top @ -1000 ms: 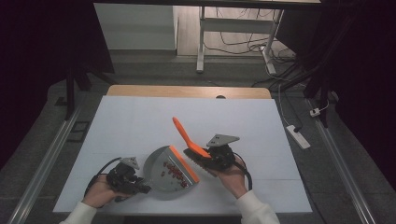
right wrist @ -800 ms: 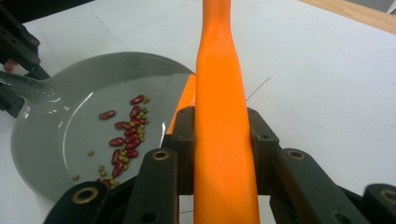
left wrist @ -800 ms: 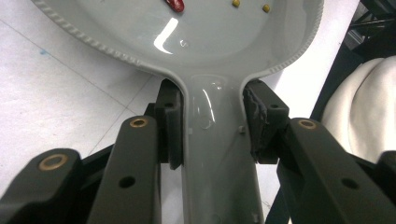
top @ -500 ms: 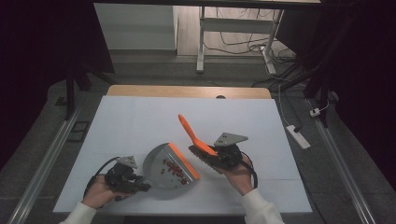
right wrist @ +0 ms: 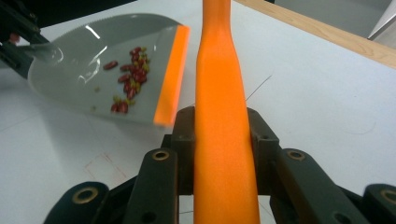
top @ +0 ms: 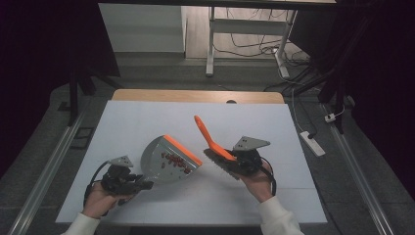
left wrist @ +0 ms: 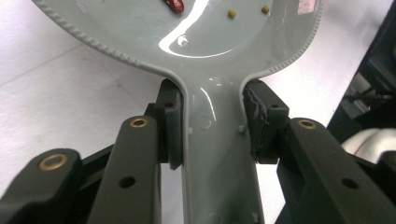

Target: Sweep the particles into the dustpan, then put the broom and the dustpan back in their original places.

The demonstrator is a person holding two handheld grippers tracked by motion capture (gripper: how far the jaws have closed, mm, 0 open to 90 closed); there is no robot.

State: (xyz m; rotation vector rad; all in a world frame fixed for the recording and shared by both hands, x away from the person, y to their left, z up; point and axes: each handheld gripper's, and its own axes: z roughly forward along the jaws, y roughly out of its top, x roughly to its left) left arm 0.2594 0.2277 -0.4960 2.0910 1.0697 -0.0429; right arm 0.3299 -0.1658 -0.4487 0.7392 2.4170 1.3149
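Two hands low in frame: left gripper [top: 128,182] clamped on grey dustpan [top: 166,161] handle, lower left; right gripper [top: 243,161] clamped on orange brush [top: 211,141], handle angled up, lower centre.

The claw [right wrist: 223,140] clamps an orange brush handle [right wrist: 222,107] beside a grey dustpan [right wrist: 84,70] holding beans [right wrist: 128,79].

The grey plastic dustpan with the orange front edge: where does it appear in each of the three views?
High view: the grey plastic dustpan with the orange front edge lies left of centre on the table.
Left gripper view: its pan fills the top, with the handle running down between the jaws.
Right gripper view: upper left.
Shared landmark: the red beans in the pan.
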